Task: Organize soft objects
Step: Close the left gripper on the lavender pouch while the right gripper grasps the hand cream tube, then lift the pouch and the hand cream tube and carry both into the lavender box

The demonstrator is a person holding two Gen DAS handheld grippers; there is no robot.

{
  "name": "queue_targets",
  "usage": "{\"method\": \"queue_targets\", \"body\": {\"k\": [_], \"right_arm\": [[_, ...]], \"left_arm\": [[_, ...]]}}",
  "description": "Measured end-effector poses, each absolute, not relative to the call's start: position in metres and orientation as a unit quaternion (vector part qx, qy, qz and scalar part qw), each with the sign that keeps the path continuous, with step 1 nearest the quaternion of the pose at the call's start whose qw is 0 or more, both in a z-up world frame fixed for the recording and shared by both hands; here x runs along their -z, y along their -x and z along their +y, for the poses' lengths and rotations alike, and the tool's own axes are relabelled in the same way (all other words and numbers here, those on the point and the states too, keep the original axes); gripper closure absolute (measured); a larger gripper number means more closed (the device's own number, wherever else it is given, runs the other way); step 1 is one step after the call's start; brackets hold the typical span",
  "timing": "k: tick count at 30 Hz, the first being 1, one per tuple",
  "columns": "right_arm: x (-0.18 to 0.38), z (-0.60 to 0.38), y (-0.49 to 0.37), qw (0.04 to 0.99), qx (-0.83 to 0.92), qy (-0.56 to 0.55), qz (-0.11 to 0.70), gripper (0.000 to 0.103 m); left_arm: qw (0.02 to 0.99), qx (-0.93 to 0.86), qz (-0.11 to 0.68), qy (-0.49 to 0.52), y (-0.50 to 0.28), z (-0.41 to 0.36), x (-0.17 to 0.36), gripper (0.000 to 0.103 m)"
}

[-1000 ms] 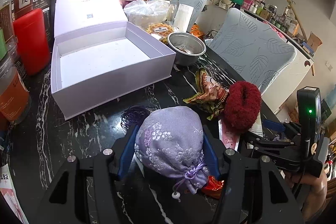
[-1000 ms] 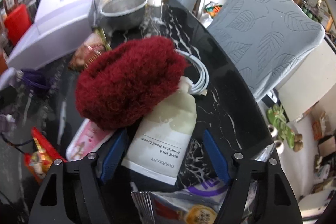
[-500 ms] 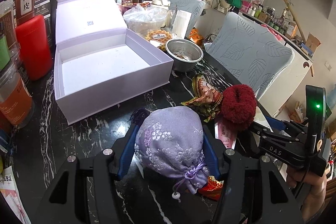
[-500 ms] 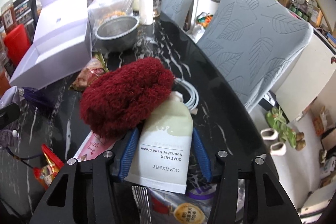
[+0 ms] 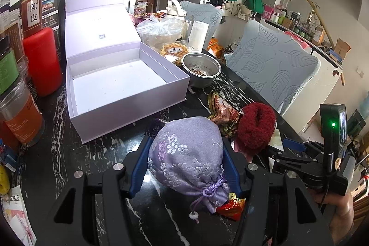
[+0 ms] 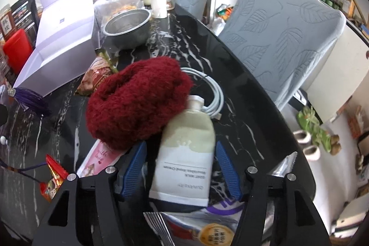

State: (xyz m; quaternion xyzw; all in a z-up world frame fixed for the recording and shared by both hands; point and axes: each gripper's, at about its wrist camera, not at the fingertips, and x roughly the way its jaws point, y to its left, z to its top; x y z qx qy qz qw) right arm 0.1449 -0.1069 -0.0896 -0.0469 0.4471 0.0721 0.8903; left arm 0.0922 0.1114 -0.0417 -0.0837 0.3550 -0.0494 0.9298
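My left gripper [image 5: 185, 165] is shut on a purple embroidered drawstring pouch [image 5: 188, 158] and holds it above the black marble table, in front of the open white box [image 5: 120, 84]. A fluffy dark red scrunchie [image 5: 256, 127] lies to its right; in the right wrist view the scrunchie [image 6: 136, 103] rests partly on a white hand cream tube [image 6: 186, 153]. My right gripper [image 6: 181, 167] has its blue pads around the tube, with the left pad under the scrunchie's edge. Whether it grips is unclear.
A steel bowl [image 5: 200, 68] stands right of the box. Snack wrappers [image 5: 222, 112], a white cable [image 6: 207, 93], a pink card [image 6: 101, 156] and foil packets [image 6: 207, 223] lie around. Red canister [image 5: 42, 61] and jars line the left. Grey chairs [image 6: 283, 34] stand beyond the table edge.
My left gripper has lifted and drawn back a little with the pouch. My right gripper has narrowed around the hand cream tube and backed off slightly.
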Motion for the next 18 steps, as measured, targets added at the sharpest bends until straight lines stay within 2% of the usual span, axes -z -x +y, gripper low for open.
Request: {"method": "queue_targets", "body": {"k": [2,10,11,13,14,18], "right_arm": [[0.091,-0.104,-0.145,0.891,-0.069,0.057,0.445,0.051],[0.096,-0.091,-0.143,0.895,-0.056,0.101,0.430,0.053],[0.095,-0.092,-0.143,0.896,-0.055,0.099,0.430,0.059],[0.089,-0.093,-0.139,0.902,-0.050,0.100,0.417,0.079],[0.086,-0.093,-0.138,0.903,-0.042,0.102,0.414,0.082],[0.087,-0.099,-0.140,0.901,-0.046,0.089,0.423,0.080]], "left_arm": [[0.930,0.047,0.355,0.083,-0.093,0.112,0.042,0.045],[0.928,0.044,0.362,0.083,-0.095,0.111,0.046,0.045],[0.928,0.044,0.362,0.083,-0.095,0.111,0.046,0.045],[0.928,0.044,0.360,0.084,-0.094,0.112,0.045,0.045],[0.929,0.044,0.359,0.085,-0.093,0.112,0.045,0.045],[0.930,0.045,0.356,0.083,-0.092,0.111,0.043,0.045]]}}
